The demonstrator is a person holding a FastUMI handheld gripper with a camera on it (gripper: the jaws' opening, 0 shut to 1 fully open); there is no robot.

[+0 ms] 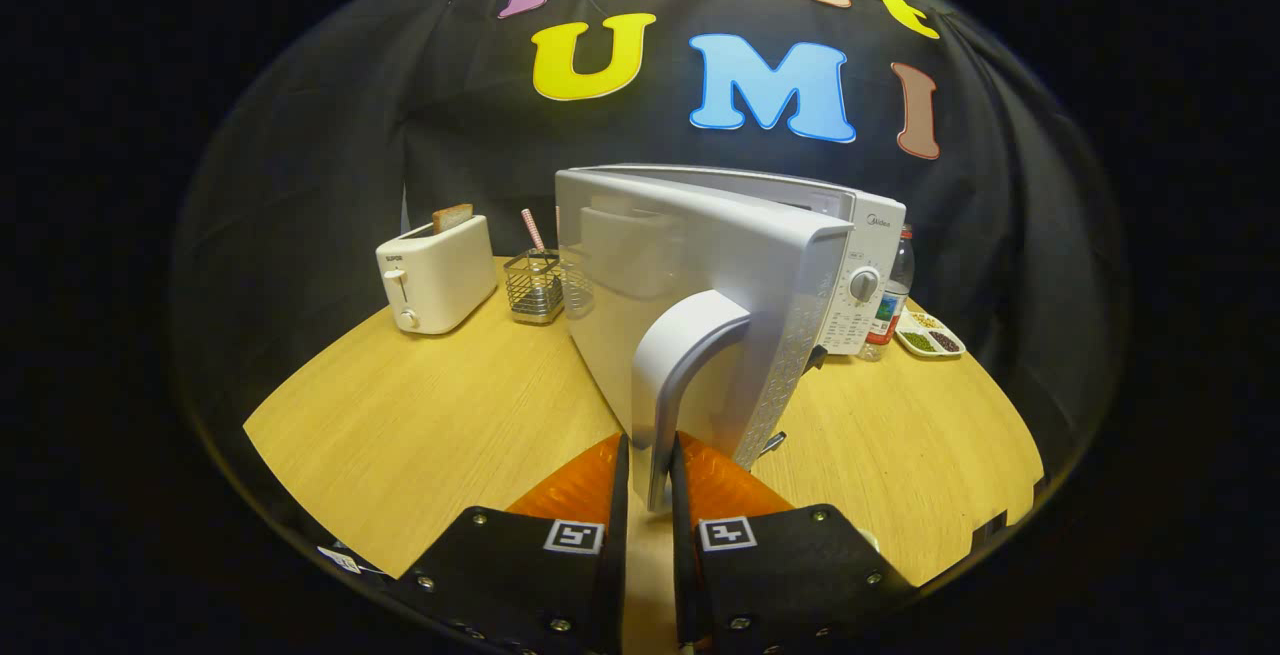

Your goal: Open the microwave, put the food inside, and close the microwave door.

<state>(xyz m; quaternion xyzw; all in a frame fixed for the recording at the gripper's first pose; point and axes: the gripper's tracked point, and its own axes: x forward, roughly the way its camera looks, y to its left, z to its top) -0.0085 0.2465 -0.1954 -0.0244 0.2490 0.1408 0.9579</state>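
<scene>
The gripper (650, 480) has its fingers closed on the handle (680, 375) of the microwave (860, 235) door (690, 275), which stands swung open toward us. Opening looks underway; next, I'd judge, release and fetch the food, perhaps the far-right tray (930, 335).

The camera rides on the gripper (650, 480), low over the bench (440, 415), looking forward along its fingers, very near the microwave (720, 275) door's handle (680, 365), facing the booth's back wall.
</scene>
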